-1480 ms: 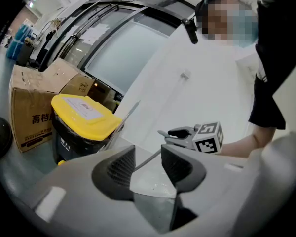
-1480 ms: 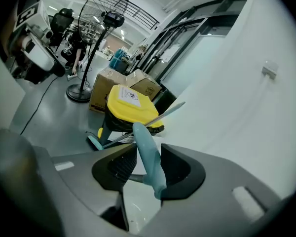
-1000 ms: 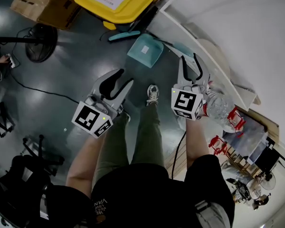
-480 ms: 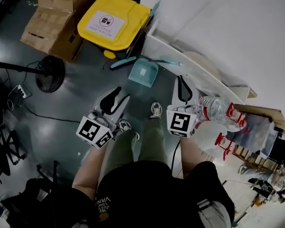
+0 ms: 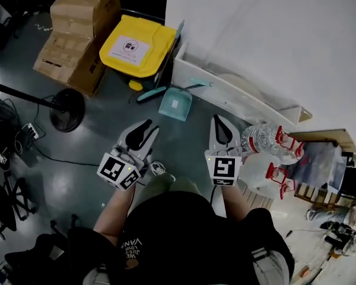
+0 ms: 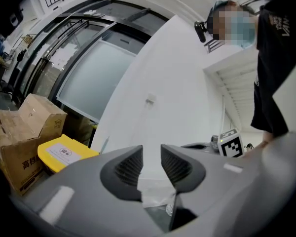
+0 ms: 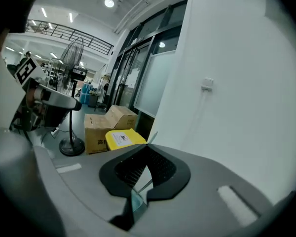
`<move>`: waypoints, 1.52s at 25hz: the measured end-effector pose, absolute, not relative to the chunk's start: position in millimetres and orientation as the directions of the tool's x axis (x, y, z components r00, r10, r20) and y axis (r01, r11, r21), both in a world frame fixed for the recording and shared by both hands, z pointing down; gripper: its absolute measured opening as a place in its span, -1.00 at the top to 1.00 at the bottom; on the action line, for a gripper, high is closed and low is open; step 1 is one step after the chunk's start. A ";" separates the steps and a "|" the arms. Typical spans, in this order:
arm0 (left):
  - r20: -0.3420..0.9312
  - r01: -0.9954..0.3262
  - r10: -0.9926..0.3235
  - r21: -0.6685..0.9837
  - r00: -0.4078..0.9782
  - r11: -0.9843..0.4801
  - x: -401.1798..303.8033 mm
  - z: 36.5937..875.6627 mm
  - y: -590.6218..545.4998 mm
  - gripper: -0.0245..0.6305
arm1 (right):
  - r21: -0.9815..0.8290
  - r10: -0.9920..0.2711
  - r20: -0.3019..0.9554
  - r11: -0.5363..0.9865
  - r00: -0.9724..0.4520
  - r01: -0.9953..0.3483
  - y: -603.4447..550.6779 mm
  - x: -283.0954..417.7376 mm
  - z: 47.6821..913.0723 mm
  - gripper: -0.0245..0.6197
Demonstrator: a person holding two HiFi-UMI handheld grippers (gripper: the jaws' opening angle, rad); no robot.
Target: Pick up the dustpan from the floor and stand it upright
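the floor [image 5: 101, 153] is dark, grey and shiny, and a white wall [image 5: 273, 40] stands on the right side of the room. against this wall runs a low white ledge [image 5: 225, 97]. a yellow bin [image 5: 139, 46] stands beside two cardboard boxes [image 5: 77, 34], and the round base of a fan [image 5: 68, 108] is on the floor near them.

the dustpan [image 5: 175, 104] is teal with a small white label. it is on the floor just beside the white ledge, in front of the yellow bin and well apart from both grippers. from the head view i cannot tell if it lies flat or stands. a teal brush [image 5: 151, 94] lies next to it.

the left gripper [image 5: 149, 126] is in the air above the floor. its jaws stand a little apart and hold nothing. the right gripper [image 5: 217, 119] is also in the air, near some clear water bottles [image 5: 262, 138] with red caps. its jaws have just closed and their tips touch, with nothing between them.
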State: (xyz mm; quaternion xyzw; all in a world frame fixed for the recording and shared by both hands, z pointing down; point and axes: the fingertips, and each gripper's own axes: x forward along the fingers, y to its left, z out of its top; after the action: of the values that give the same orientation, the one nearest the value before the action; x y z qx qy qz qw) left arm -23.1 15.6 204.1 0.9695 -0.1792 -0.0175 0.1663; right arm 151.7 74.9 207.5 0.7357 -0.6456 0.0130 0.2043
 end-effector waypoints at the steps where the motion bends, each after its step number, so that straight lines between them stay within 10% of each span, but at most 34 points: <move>1: 0.023 -0.339 -0.350 0.324 0.936 -0.884 -24.1 201.0 20.2 0.46 | 0.270 -0.946 0.288 -0.066 0.146 -0.960 80.0 145.7 206.3 0.92; 8: 0.015 -0.290 -0.300 0.299 0.954 -0.909 -22.9 189.2 58.3 0.75 | 0.251 -0.954 0.287 -0.013 0.088 -0.968 125.5 110.2 197.2 0.92; 38: 0.000 -0.337 -0.345 0.203 0.939 -0.919 -96.9 146.4 313.4 0.76 | 0.074 -0.977 0.212 -0.017 0.033 -0.997 383.6 56.1 161.0 0.92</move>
State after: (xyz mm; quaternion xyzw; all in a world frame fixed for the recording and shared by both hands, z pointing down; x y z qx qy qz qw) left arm -96.9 313.4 146.4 0.9794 -0.1741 -0.0178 0.1005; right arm 56.1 383.6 161.0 0.7114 -0.6937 0.0501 0.1011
